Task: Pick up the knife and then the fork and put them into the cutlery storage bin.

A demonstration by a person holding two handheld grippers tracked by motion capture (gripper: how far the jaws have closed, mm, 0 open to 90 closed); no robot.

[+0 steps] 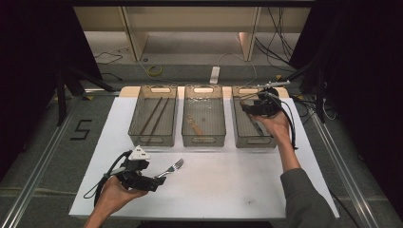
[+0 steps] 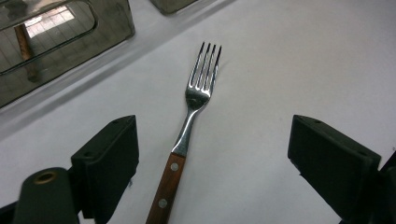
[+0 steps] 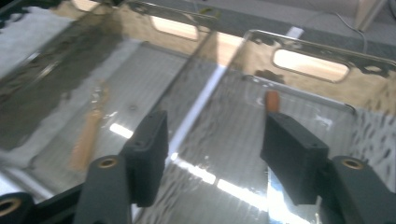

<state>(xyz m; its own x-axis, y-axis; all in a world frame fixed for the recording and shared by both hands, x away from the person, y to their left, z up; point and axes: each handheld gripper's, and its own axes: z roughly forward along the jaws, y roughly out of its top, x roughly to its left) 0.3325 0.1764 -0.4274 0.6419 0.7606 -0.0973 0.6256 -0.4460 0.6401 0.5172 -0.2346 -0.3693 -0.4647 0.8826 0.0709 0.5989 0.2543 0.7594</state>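
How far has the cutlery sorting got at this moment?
Done: chopsticks lie in the left bin, a wooden utensil in the middle bin. In hand: the right gripper is open over the right bin. Left: the fork still lies on the table, between the open left gripper jaws.

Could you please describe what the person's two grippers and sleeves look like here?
Both the left gripper and right gripper are black, with blocky rectangular jaws and black trailing cables. The left carries a grey three-cornered plate. The right arm wears a grey sleeve.
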